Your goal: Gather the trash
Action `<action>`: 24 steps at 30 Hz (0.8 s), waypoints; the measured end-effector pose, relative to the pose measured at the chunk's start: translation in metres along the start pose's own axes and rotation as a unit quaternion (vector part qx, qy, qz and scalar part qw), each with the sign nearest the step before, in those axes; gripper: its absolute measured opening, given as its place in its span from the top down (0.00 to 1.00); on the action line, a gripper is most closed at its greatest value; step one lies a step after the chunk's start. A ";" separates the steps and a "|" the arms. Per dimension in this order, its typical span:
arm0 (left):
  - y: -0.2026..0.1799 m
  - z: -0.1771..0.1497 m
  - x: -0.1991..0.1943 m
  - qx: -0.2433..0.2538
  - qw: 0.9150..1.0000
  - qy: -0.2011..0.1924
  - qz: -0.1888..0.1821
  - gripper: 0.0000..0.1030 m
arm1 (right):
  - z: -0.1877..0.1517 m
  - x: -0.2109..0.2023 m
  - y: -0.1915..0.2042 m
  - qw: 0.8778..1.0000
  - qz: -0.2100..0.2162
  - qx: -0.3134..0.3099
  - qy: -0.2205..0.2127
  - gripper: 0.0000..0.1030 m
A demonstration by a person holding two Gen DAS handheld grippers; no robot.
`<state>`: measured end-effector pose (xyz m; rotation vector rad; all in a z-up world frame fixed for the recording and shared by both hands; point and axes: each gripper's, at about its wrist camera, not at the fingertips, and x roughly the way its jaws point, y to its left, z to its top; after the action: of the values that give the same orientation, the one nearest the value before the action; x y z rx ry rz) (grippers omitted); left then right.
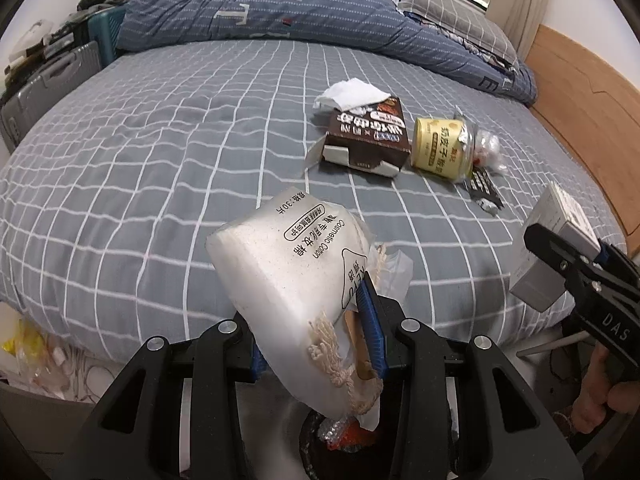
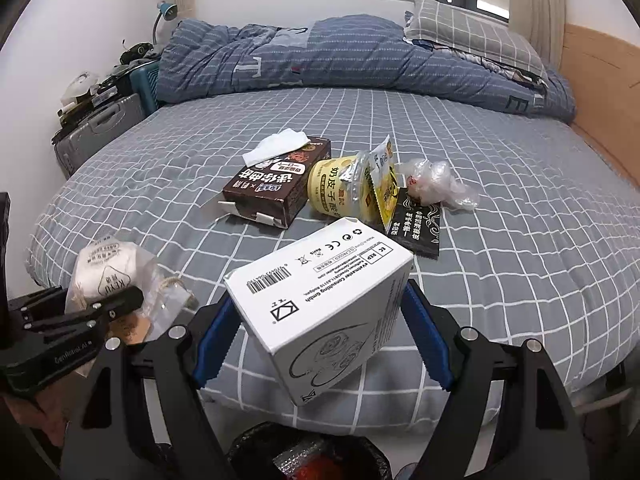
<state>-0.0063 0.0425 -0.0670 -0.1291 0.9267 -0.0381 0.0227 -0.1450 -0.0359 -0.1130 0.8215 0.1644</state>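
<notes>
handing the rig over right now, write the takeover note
Left gripper: jaws shut on the cotton pad bag, held above the trash bin.
Right gripper: jaws shut on the white box, also above the bin.
Done: both items lifted off the bed; the bin already holds some trash.
Left: drop both, then collect the tissue, brown box, yellow cup, black sachet and crumpled plastic.

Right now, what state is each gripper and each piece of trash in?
left gripper: shut on cotton pad bag, held above the trash bin
right gripper: shut on white box, held above the bin
brown box: lying on the bed, end flap open
tissue: crumpled, resting on the brown box
yellow cup: tipped on its side, foil lid peeled
plastic wrap: crumpled on the bed
</notes>
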 end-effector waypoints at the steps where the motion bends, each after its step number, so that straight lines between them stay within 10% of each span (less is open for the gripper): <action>1: 0.000 -0.003 -0.001 0.000 1.000 0.002 0.001 0.63 | -0.001 -0.001 0.001 1.000 0.001 -0.001 0.000 0.27; 24: -0.011 -0.054 -0.031 0.006 1.000 0.008 0.008 0.64 | -0.044 -0.045 -0.011 1.000 -0.005 0.010 0.012 0.27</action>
<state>-0.0672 0.0287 -0.0730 -0.1100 0.9423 -0.0300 -0.0371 -0.1672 -0.0325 -0.1004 0.8464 0.1458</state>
